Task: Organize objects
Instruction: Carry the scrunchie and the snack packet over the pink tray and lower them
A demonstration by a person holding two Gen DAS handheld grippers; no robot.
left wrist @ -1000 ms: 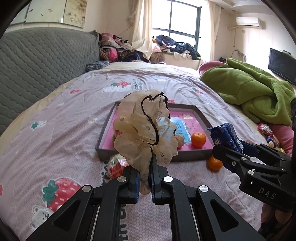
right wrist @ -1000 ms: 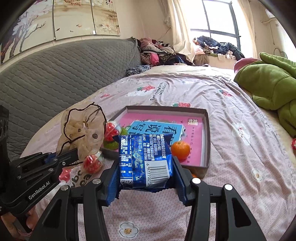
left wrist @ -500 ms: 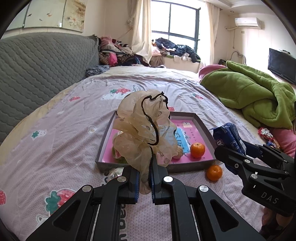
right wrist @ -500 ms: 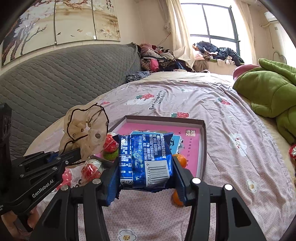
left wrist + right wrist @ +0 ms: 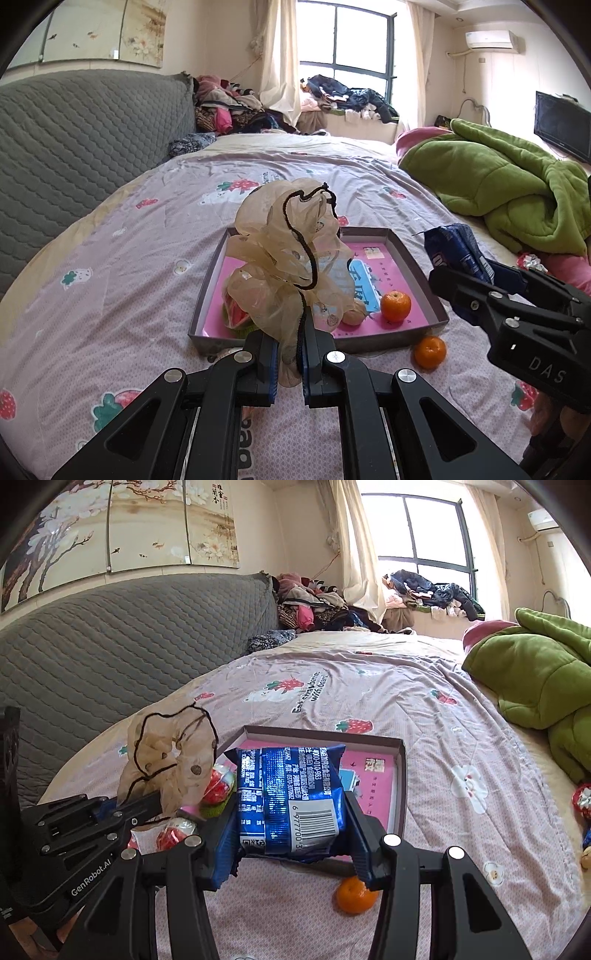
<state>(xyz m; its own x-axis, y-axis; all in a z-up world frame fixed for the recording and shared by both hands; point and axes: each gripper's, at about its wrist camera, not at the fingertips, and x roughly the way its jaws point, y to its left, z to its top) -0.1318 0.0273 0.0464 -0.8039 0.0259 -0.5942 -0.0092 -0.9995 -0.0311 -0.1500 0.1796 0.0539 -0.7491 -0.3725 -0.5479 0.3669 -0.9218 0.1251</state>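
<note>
Sheer beige fabric and a blue foil packet, each clamped in a gripper above a shallow box on the bed.

Landmark is the grey-walled box (image 5: 413,258) with a pink floor, lying on the strawberry-print bedspread (image 5: 140,258). Over its near left corner the left gripper (image 5: 290,363) is pinched tight on the lower end of a gauzy beige scrunchie with black trim (image 5: 291,251), which stands up over the box. Inside the box lie a red wrapped thing (image 5: 236,314) at the left, a blue booklet (image 5: 360,280) in the middle, and an orange (image 5: 395,306) toward the near right. Another orange (image 5: 429,351) sits on the bedspread just outside the box's near right corner. Above that corner the right gripper (image 5: 291,827) is clamped on a blue snack packet (image 5: 291,797), barcode facing the camera.
</note>
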